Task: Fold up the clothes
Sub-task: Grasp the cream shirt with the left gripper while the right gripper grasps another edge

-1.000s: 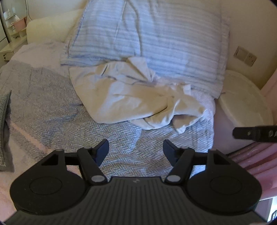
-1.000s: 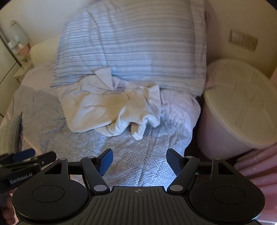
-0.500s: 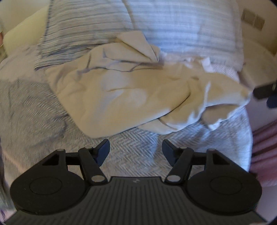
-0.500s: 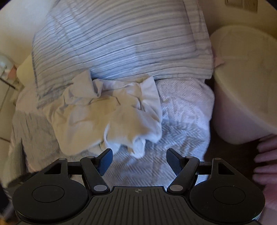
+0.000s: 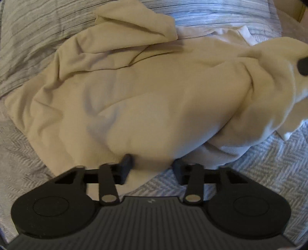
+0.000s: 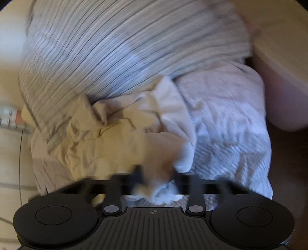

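- Garment: the crumpled cream cotton garment (image 5: 154, 92) lies in a loose heap on the grey herringbone-weave bedspread (image 5: 269, 169), its far edge resting against the blue-and-grey striped pillow (image 5: 211, 11). It is not yet spread flat, so folding has not begun.
- Left gripper (image 5: 152, 165): its jaws are closing on the garment's edge farthest from the pillow. Cloth bulges between the two black fingers; whether the pads already press on it cannot be told.
- Right gripper (image 6: 156, 178): its jaws are closing on a bunched white-lined corner of the same garment, on the side away from the pillow. This view is smeared by motion, so firm contact cannot be confirmed.
- In the left wrist view a dark rounded part shows beside the garment's raised lobe. It is probably the other gripper.
- Risk, layered pick: the heap is thick at both grasp points. Each gripper may pinch several layers, so the garment would lift as a lump instead of opening.
- Risk, shallow bite: the left fingers sit at the very edge of the cloth. A thin hold could slip once the garment's weight comes on.
- Risk, bedspread capture: both grasp points lie close to the bedspread. A low closure could catch the weave together with the garment.
- Risk, snag: the end of the garment against the pillow may drag it when raised.
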`<state>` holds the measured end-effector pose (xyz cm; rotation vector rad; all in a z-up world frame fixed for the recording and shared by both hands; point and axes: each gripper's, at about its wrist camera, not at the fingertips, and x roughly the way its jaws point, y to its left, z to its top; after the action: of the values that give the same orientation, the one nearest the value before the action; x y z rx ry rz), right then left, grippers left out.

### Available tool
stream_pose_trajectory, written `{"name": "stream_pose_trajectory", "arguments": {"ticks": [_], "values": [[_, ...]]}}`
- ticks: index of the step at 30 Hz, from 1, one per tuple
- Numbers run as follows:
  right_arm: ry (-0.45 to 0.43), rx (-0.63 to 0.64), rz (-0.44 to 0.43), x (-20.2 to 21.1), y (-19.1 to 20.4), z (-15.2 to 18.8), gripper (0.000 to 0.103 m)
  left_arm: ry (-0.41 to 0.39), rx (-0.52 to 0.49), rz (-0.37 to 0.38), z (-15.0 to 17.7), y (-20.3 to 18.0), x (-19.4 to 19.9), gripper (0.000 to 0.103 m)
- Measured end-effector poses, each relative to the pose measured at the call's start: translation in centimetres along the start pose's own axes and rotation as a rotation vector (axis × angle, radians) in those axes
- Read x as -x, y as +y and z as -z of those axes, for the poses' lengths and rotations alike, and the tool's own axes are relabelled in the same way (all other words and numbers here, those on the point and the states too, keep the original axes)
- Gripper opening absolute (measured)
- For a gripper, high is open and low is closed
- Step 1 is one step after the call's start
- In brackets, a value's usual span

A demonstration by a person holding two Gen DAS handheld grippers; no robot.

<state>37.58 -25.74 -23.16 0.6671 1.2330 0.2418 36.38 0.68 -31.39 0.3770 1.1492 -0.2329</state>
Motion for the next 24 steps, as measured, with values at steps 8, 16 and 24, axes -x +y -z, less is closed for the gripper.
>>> {"name": "stream_pose_trajectory", "arguments": {"ticks": [8, 16, 24], "values": [[-0.067, 0.236, -0.193, 3.6, 6.9, -2.8, 0.011, -0.167, 0.289, -0.050, 1.8, 4.2, 9.2, 0.010], [0.007, 0.320, -0.498, 8.7, 14.8, -0.3, 0.010, -0.392, 0.550, -0.265, 8.9, 6.4, 26.5, 0.001], [0.238, 0.458, -0.774, 15.0, 23.1, 11.9, 0.010, -0.489, 0.773, -0.520, 24.8, 1.7, 43.5, 0.001]]}}
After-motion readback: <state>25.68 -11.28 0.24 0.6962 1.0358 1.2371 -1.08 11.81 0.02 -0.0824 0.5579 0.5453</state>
